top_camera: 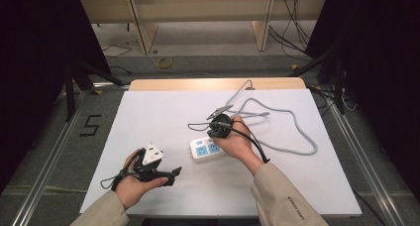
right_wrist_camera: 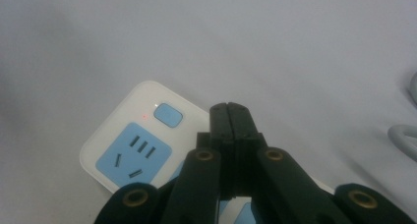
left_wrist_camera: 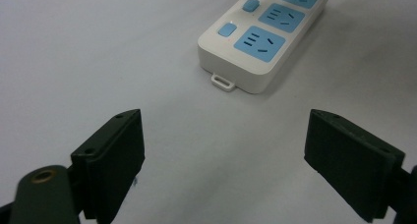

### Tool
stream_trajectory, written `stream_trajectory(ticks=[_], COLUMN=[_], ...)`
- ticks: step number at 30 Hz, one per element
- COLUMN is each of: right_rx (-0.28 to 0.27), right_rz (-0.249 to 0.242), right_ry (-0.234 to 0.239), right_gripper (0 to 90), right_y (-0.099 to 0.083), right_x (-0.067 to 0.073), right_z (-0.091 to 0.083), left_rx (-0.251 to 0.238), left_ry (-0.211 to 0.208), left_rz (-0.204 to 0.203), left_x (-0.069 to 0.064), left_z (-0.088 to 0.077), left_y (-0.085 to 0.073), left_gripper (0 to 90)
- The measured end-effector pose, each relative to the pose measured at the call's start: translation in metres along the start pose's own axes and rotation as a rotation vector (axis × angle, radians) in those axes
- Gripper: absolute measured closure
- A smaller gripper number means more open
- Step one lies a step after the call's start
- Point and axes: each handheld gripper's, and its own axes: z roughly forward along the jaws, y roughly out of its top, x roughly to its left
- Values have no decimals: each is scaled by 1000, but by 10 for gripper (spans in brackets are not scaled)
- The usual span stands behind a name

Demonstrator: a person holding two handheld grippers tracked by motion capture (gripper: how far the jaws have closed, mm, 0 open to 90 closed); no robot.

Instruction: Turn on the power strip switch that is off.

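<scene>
Two grippers: left gripper [left_wrist_camera: 223, 160] jaws spread, right gripper [right_wrist_camera: 231, 117] jaws pressed together, half-hiding the power strip [right_wrist_camera: 130, 150].

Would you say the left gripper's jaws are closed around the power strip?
No, the left gripper has its jaws spread wide over bare table, and the power strip lies beyond them, untouched.

This looks like a lab or recording room set up for tests. A white-covered surface [top_camera: 163, 112] stands inside a metal rail frame [top_camera: 47, 161] on a grey floor, with black curtains [top_camera: 34, 62] at both sides of the frame, loose cables [top_camera: 292, 32] at the top, and a taped number five [top_camera: 90, 125] at left.
</scene>
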Motion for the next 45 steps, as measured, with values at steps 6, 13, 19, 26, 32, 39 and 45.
stream_trajectory(ticks=[6, 13, 19, 26, 32, 39, 45], right_rx=[5, 15, 16, 23, 30, 46, 69], right_rz=[3, 11, 9, 18, 12, 17, 16], right_ry=[-3, -7, -5, -7, -6, -3, 2], right_gripper=[900, 900, 900, 900, 900, 900, 900], right_y=[0, 1, 3, 4, 5, 6, 6], right_x=[-1, -3, -3, -3, -4, -4, -2], right_z=[2, 6, 7, 9, 11, 11, 12], left_rx=[-1, -1, -1, -1, 1, 1, 0], left_ry=[1, -1, -1, -2, -2, -2, -1], left_rz=[2, 0, 1, 3, 4, 0, -1], left_x=[0, 0, 0, 0, 0, 0, -1], left_z=[0, 0, 0, 0, 0, 0, 1], left_y=[0, 0, 0, 0, 1, 1, 1], left_gripper=[149, 149, 149, 149, 149, 149, 149])
